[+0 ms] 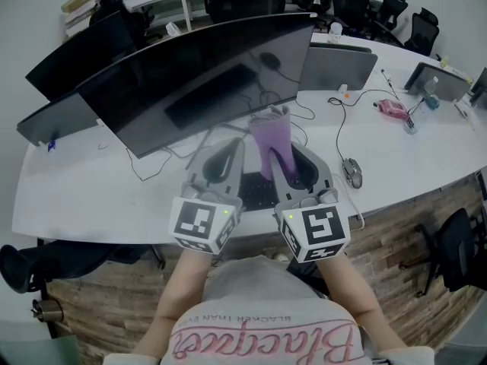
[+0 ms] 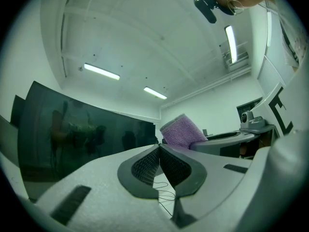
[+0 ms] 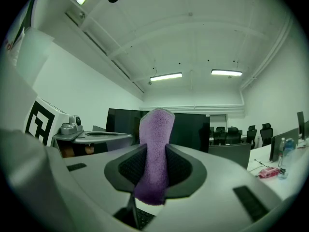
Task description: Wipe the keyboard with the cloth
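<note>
**Marker cubes nearest, cloth held above the keyboard**

Head view. Closest to the lens, a pale shirt with pink lettering, then two square-marked cubes on the near side of the keyboard (image 1: 255, 192). Black, flat and low on the white desk, partly covered by both tools. Left gripper (image 1: 228, 154) above the keyboard's left part, right gripper (image 1: 280, 164) above its right part, with the purple cloth (image 1: 270, 137) standing up out of it. Probably held high so as to come down on the keys; no wiping contact yet.

Left gripper view. Jaws pressed together, dark ribbed pads meeting, nothing between them. Possibly left free to steady the keyboard. Farther off, the cloth (image 2: 181, 132), thick and fuzzy.

Right gripper view. Jaws clamped on the cloth (image 3: 154, 144) from both sides. Soft towel-like pile, gathered into a narrow strip, rounded top upright, short lower end hanging toward the keyboard (image 3: 141, 219) directly beneath. Likely gripped low so that this free end can serve as the wiping edge.
</note>
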A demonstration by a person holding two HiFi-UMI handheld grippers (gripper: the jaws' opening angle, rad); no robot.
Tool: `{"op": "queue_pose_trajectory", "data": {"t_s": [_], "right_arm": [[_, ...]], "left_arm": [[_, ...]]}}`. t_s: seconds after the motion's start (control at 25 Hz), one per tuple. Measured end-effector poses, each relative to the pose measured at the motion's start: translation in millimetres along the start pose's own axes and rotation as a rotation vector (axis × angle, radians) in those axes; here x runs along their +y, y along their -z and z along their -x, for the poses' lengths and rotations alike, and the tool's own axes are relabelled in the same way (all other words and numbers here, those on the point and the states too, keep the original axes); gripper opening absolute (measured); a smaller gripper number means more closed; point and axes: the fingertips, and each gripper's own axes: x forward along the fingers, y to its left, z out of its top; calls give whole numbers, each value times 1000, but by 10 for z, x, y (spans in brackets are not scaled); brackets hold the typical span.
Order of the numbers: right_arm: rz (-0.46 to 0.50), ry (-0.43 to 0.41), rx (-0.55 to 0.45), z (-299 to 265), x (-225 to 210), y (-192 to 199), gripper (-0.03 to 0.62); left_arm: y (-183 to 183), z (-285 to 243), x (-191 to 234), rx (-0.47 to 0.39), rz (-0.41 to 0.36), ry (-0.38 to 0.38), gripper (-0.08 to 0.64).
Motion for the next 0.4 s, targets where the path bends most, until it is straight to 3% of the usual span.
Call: {"op": "queue_pose_trajectory", "data": {"t_s": [0.4], "right_arm": [[7,9,2,-22,61,-23,93]], "left_arm": [[-9,26,24,-8,7,10,5]]}}
